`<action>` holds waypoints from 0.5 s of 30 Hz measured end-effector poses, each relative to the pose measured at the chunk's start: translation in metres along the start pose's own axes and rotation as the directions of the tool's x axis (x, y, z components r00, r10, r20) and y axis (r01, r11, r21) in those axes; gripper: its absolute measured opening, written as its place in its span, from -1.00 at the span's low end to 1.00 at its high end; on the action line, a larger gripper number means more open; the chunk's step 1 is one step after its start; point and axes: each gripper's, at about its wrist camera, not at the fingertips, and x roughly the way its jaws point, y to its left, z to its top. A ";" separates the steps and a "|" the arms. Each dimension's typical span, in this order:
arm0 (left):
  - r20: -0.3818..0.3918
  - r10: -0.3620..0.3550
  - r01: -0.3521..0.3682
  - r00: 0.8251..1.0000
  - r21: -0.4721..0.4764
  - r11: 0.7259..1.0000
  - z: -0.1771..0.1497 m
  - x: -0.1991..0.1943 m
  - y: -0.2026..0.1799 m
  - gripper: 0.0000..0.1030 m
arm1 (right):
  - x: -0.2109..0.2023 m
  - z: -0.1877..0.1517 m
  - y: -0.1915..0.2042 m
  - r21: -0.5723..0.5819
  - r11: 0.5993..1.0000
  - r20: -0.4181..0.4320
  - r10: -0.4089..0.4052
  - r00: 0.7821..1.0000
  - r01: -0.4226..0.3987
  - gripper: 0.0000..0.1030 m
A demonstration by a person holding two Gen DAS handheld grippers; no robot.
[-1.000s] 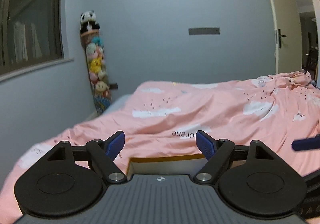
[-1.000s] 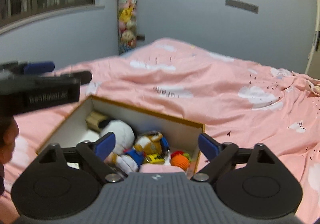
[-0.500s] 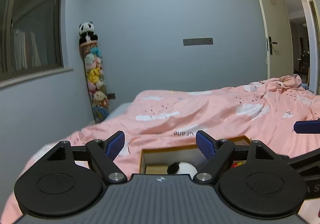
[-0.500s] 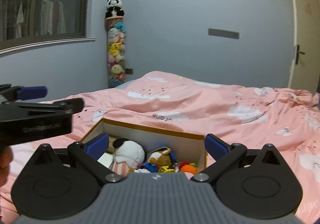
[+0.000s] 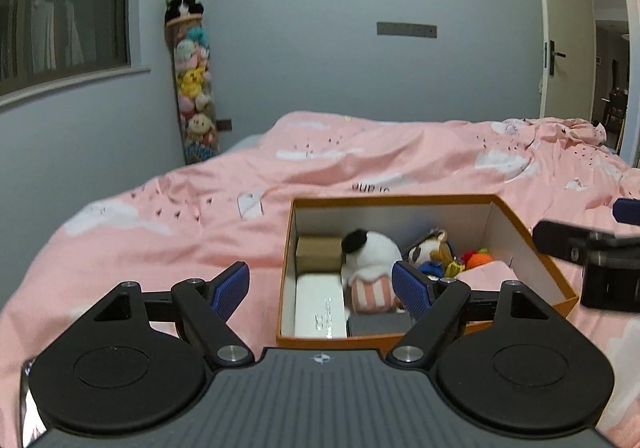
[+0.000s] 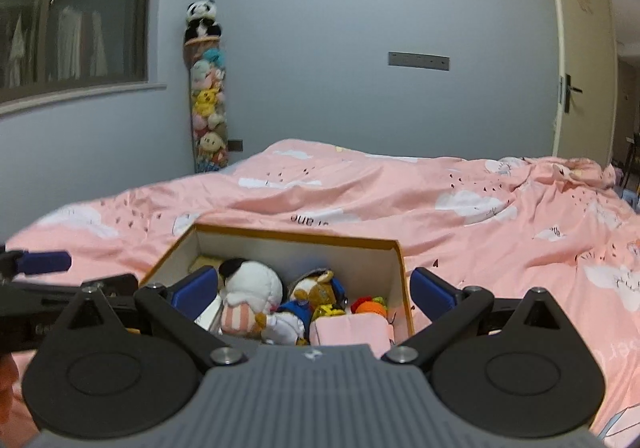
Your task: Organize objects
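Note:
An open orange-rimmed cardboard box [image 5: 520, 232] lies on the pink bed cover; it also shows in the right wrist view [image 6: 304, 237]. Inside are a white plush with a black ear [image 5: 370, 252], a white flat box [image 5: 320, 308], a brown carton [image 5: 318, 254], a small character plush [image 6: 316, 290], an orange ball toy [image 6: 370, 306] and a pink item [image 6: 348, 330]. My left gripper [image 5: 321, 290] is open and empty, just before the box's near edge. My right gripper [image 6: 314, 290] is open and empty over the box's near side.
The pink duvet [image 5: 400, 152] covers the whole bed. A tall net of plush toys topped by a panda [image 5: 188, 72] stands against the far wall. A window is at the left and a door [image 5: 560, 28] at the right.
Both grippers pulled back and tilted down, so the box and its contents came fully into the left wrist view. Both stay open.

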 end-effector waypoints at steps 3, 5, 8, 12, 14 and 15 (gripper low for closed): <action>-0.028 -0.003 0.003 1.000 -0.023 1.000 -0.006 0.003 0.002 0.82 | 0.004 -0.008 0.007 -0.041 0.999 -0.018 0.009 1.000 -0.010 0.98; -0.042 -0.002 0.001 0.999 -0.026 1.000 -0.011 0.005 0.001 0.82 | 0.007 -0.013 0.009 -0.045 0.999 -0.038 0.017 0.999 -0.019 0.98; -0.062 -0.008 0.006 0.998 -0.035 0.999 -0.017 0.007 0.001 0.82 | 0.013 -0.020 0.009 -0.026 0.999 -0.070 0.019 0.997 -0.021 0.98; -0.088 -0.011 0.008 0.996 -0.042 0.999 -0.024 0.012 0.001 0.82 | 0.020 -0.027 0.007 -0.002 1.000 -0.108 0.001 0.994 -0.001 0.98; -0.096 -0.009 0.005 0.995 -0.037 0.999 -0.028 0.014 0.000 0.82 | 0.022 -0.030 0.005 0.009 1.000 -0.116 -0.005 0.993 0.006 0.98; -0.101 -0.007 0.004 0.995 -0.036 0.999 -0.029 0.015 -0.001 0.82 | 0.023 -0.031 0.005 0.011 1.000 -0.119 -0.006 0.993 0.007 0.98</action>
